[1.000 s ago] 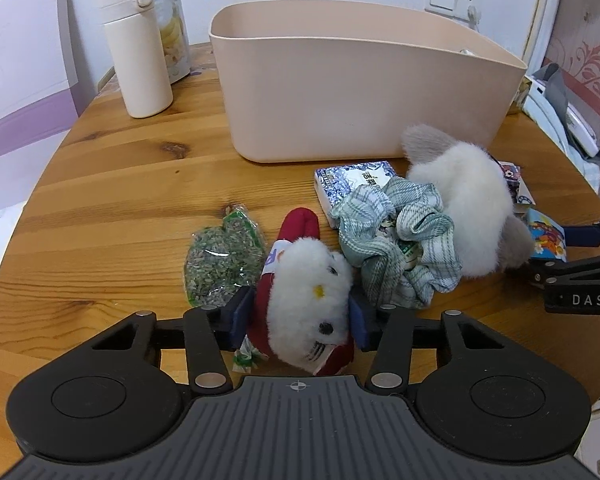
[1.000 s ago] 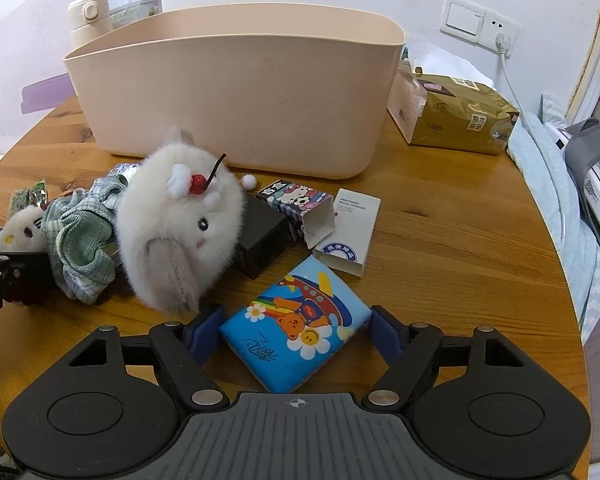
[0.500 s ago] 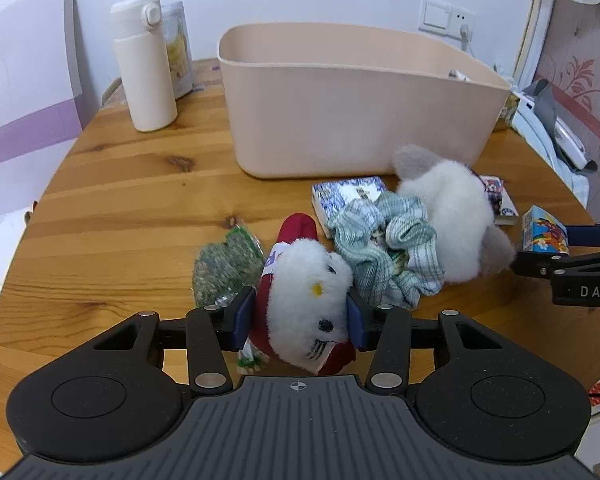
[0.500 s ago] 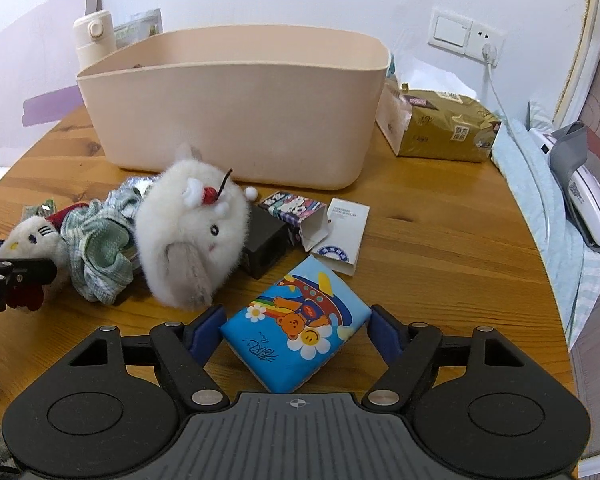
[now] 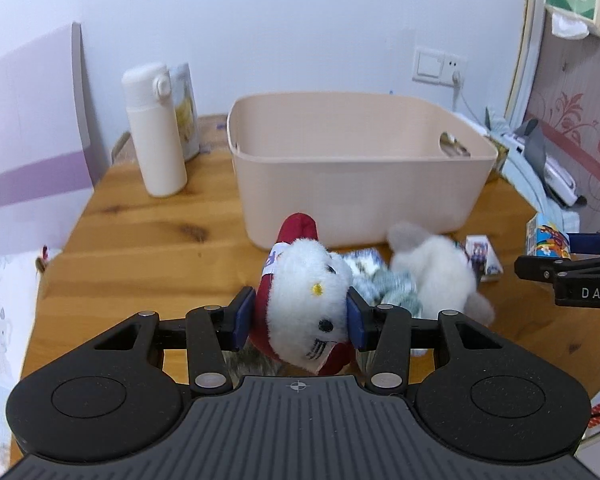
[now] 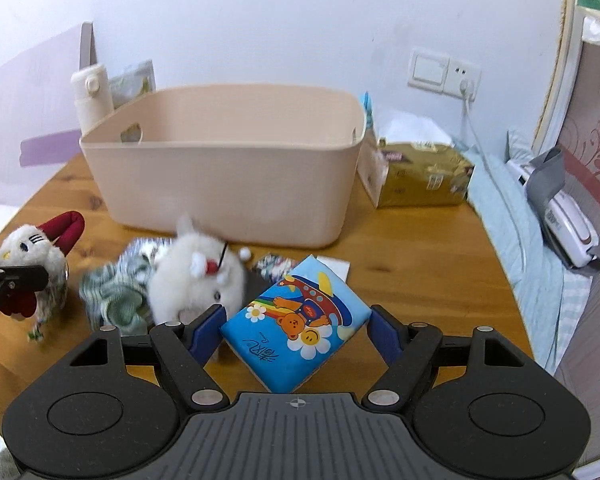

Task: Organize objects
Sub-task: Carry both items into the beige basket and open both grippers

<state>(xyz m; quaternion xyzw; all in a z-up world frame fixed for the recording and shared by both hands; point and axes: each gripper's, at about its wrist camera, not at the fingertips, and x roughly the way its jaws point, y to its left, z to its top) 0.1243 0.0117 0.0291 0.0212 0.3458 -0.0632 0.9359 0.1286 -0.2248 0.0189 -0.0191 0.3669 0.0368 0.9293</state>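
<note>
My left gripper (image 5: 300, 318) is shut on a white cat plush with a red body (image 5: 306, 300) and holds it above the table, in front of the beige bin (image 5: 356, 200). The plush also shows in the right wrist view (image 6: 32, 256). My right gripper (image 6: 296, 330) is shut on a blue tissue pack with a cartoon bear (image 6: 296, 320), lifted off the table; it also shows in the left wrist view (image 5: 546, 236). The bin (image 6: 228, 184) stands behind, open at the top.
On the wooden table (image 6: 412, 264) lie a fluffy white plush (image 6: 198, 284), a green checked scrunchie (image 6: 116, 292) and small boxes (image 6: 276, 266). A white flask (image 5: 156, 132) stands left of the bin. A gold pack (image 6: 424, 176) sits to its right.
Both grippers have risen from the table with their objects, the left with the cat plush, the right with the tissue pack. The bin's inside has come into view.
</note>
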